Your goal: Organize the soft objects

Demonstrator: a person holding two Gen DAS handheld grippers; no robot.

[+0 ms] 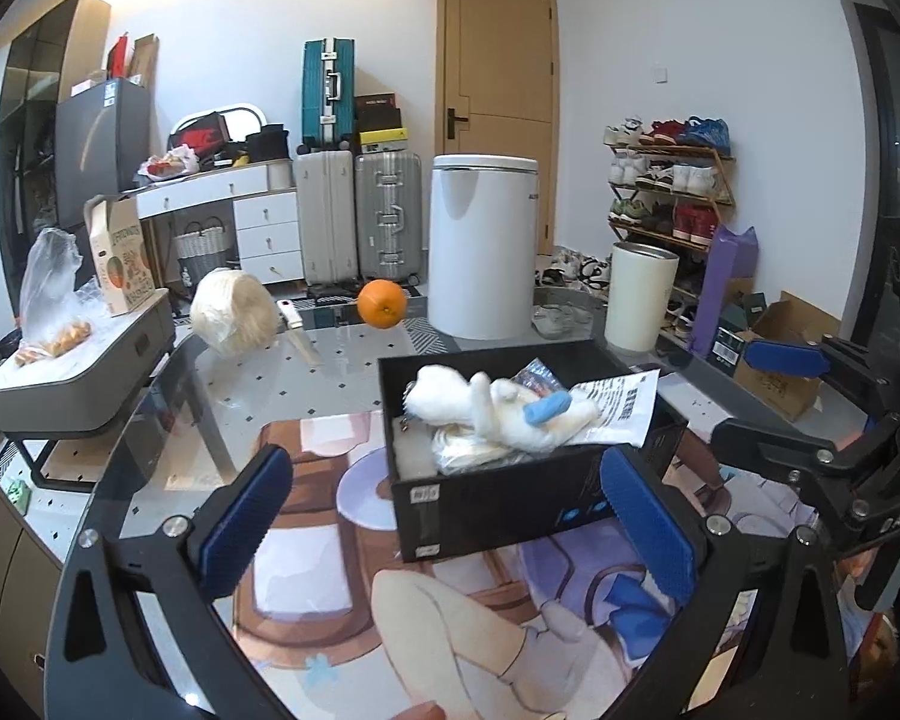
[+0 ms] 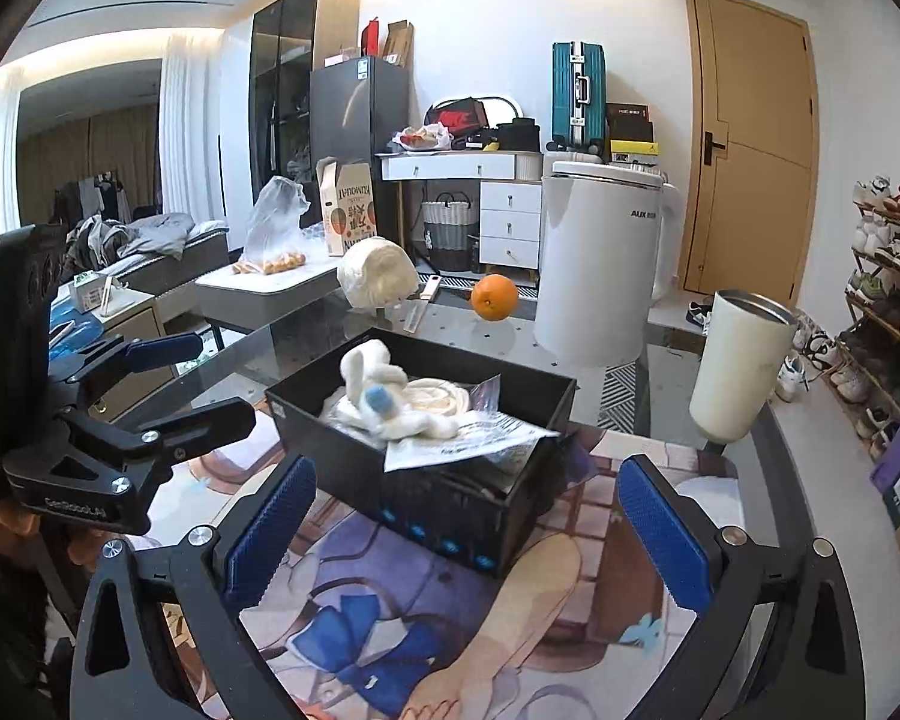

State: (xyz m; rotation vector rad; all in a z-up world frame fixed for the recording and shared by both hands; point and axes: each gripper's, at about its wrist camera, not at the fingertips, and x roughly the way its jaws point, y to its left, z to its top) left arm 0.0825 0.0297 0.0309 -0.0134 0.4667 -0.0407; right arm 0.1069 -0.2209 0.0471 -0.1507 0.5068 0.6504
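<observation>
A black box (image 1: pixel 480 504) (image 2: pixel 450 516) stands on the printed mat on the glass table. In it lie a white plush toy with a blue part (image 1: pixel 498 408) (image 2: pixel 384 396), a coil of white cord (image 2: pixel 432 393) and flat plastic packets (image 1: pixel 618 405) (image 2: pixel 468 438). My left gripper (image 1: pixel 450 522) is open and empty, just in front of the box. My right gripper (image 2: pixel 468 528) is open and empty, in front of the box too. Each gripper shows in the other's view, the right one (image 1: pixel 810 384) at the right and the left one (image 2: pixel 168 372) at the left.
An orange (image 1: pixel 381 303) (image 2: pixel 495 297), a cream fluffy bundle (image 1: pixel 234 312) (image 2: pixel 378 279), a white tumbler (image 1: pixel 639 294) (image 2: pixel 738 360) and a white bin-like appliance (image 1: pixel 480 246) (image 2: pixel 597 264) stand behind the box. A side table with a bag of fruit (image 1: pixel 54 300) is at the left.
</observation>
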